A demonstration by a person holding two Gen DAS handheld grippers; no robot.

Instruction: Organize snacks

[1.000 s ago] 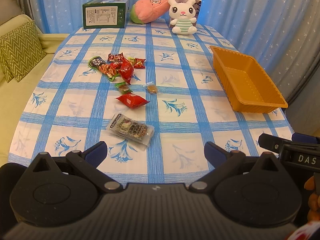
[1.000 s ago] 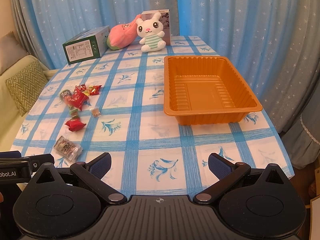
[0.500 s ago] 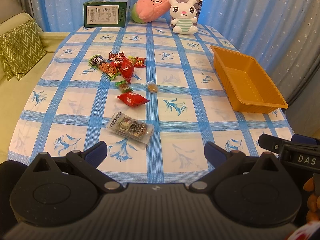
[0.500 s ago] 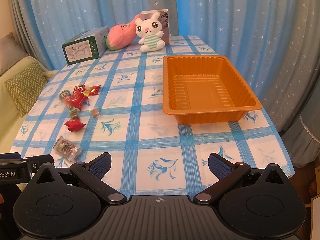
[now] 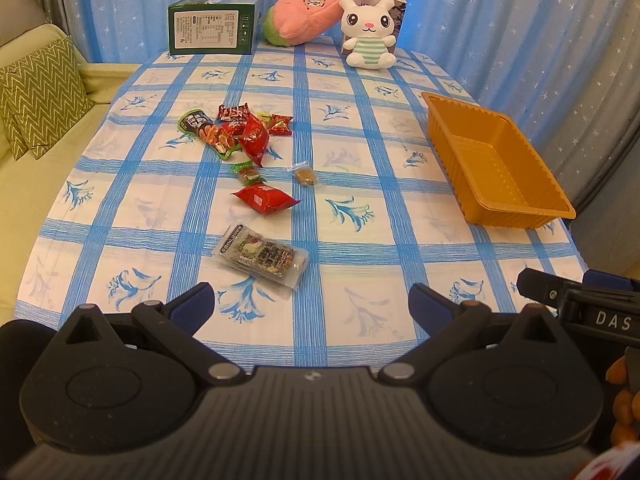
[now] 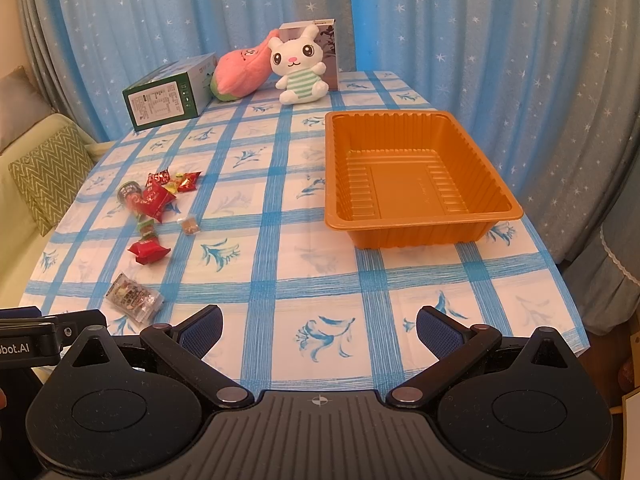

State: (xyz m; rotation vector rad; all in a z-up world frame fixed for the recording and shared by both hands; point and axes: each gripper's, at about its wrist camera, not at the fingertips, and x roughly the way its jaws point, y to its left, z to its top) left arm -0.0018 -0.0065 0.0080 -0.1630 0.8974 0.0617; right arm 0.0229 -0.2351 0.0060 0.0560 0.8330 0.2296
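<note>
Several snack packets lie scattered on the left half of the blue-checked table: a clear packet of mixed nuts (image 5: 262, 255) nearest me, a red packet (image 5: 265, 198), a small brown candy (image 5: 306, 177), and a cluster of red and green packets (image 5: 236, 131). The same snacks show in the right wrist view, with the clear packet (image 6: 134, 297) nearest. An empty orange tray (image 5: 496, 168) (image 6: 416, 178) stands on the right. My left gripper (image 5: 312, 306) is open and empty above the near table edge. My right gripper (image 6: 319, 329) is open and empty, in front of the tray.
At the far end stand a green box (image 5: 214, 24), a pink plush (image 5: 308, 16) and a white bunny plush (image 5: 370, 32) before a small box. Blue curtains hang behind. A sofa with a green cushion (image 5: 40, 96) is at the left.
Both views have shifted only slightly; the left gripper has tilted a little, so the table sits slightly lower in its view. Nothing on the table has moved.
</note>
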